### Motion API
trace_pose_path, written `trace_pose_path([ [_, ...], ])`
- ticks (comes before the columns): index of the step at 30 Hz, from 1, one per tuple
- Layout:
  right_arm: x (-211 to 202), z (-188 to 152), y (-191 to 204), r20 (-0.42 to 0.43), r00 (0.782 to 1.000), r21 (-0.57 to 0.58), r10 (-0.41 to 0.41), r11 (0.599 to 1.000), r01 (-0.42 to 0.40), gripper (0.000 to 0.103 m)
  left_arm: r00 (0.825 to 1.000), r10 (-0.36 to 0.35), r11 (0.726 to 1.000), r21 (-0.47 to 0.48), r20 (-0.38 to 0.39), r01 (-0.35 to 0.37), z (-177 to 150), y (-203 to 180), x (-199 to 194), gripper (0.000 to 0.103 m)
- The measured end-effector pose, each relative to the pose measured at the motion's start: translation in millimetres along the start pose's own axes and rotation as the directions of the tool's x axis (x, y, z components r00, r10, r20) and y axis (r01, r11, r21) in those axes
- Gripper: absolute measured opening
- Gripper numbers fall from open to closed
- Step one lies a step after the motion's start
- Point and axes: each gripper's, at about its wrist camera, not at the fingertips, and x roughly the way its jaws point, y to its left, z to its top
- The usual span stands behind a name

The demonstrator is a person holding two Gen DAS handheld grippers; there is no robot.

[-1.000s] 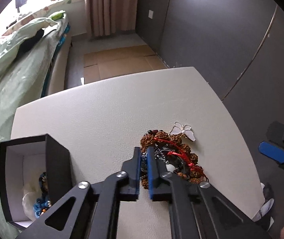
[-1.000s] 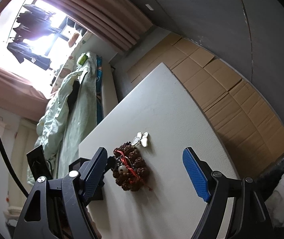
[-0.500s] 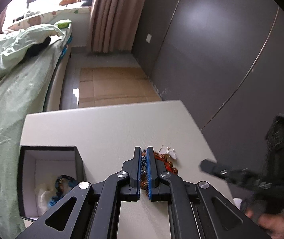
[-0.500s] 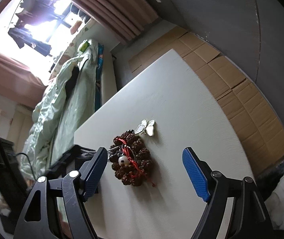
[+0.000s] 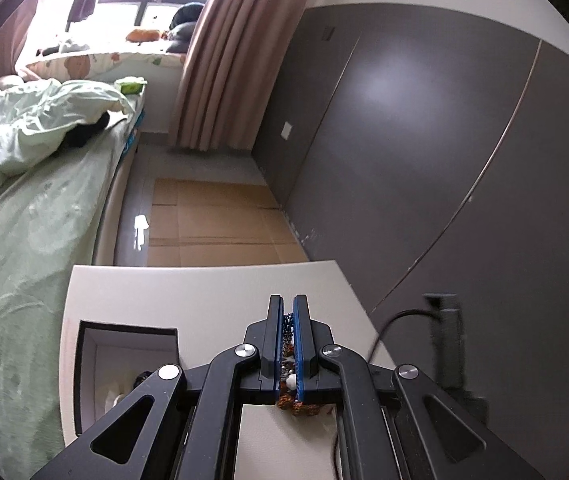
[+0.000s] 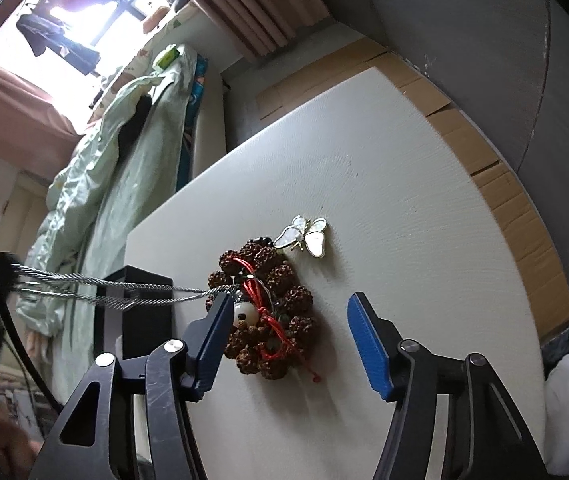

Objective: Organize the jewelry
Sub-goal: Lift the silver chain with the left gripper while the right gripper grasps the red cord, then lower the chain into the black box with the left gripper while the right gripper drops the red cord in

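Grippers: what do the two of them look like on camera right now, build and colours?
Both match: the left gripper and right gripper have black angular linkage arms with triangular cut-outs and round silver pivot bolts. Each finger carries a blue ribbed pad. A black cable curves along the left edge of the right wrist view. No markings or sleeves are visible.

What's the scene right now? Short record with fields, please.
left gripper: shut on silver chain, lifted
silver chain: stretched from the bead bracelet toward the left, off the table
right gripper: open, above the bead bracelet
bead bracelet: brown, red cord, lying on the table
butterfly brooch: on the table beside the bracelet
black box: open, on the table's left side
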Motion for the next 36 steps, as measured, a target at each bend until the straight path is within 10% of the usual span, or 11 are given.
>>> trace_pose_path([
  [5, 11.5, 0.0, 4.3, -0.026, 0.999, -0.023, -0.028, 0.999, 0.027, 0.046, 0.999, -0.013, 1.0, -0.001, 0.039, 0.013, 4.2, -0.8, -15.0, 0.004],
  [11, 11.6, -3.5, 11.2, -0.035, 0.998, -0.068, -0.061, 0.996, 0.059, 0.01, 0.997, -0.023, 1.0, -0.006, 0.08, 0.023, 9.4, -0.6, -30.8, 0.004],
  [36, -50.2, -2.6, 50.3, 0.118, 0.972, -0.112, 0.201, 0.976, -0.188, 0.008, 0.949, -0.015, 1.0, 0.006, 0.315, 0.014, 32.9, -11.6, -120.0, 0.004],
])
